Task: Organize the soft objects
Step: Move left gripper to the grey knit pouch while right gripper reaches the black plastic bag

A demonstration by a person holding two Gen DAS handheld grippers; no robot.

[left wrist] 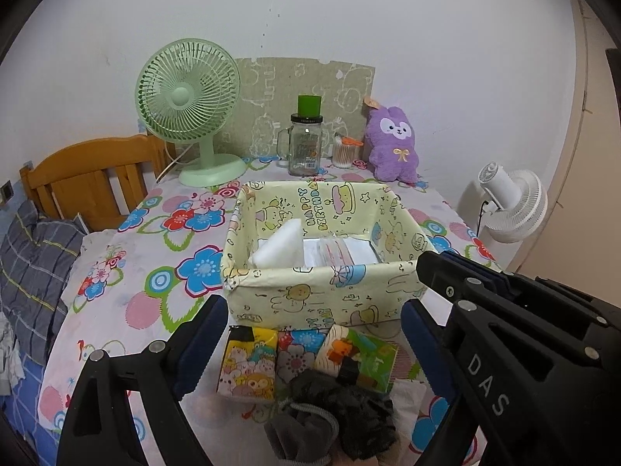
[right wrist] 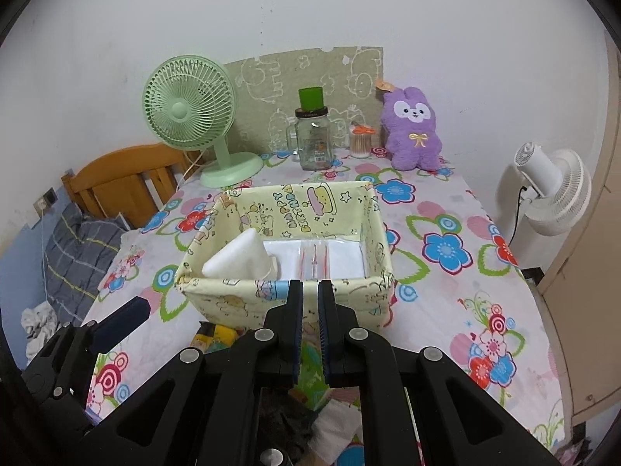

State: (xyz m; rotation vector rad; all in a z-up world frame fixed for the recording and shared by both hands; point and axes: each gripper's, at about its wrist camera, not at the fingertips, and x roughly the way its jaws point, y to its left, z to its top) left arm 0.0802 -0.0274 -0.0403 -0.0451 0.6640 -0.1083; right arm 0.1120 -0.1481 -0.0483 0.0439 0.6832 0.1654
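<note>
Yellow "HAPPY BIRTHDAY" fabric basket (left wrist: 310, 295)

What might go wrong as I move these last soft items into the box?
The left gripper stands open over two tissue packs and a dark drawstring pouch lying close together; closing could catch two at once. The box has soft fabric walls, so a nudge may push it. The shut right gripper is close alongside.

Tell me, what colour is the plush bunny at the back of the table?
Purple, with a white face and a small gold bow: the plush bunny shows best in the right wrist view.
</note>
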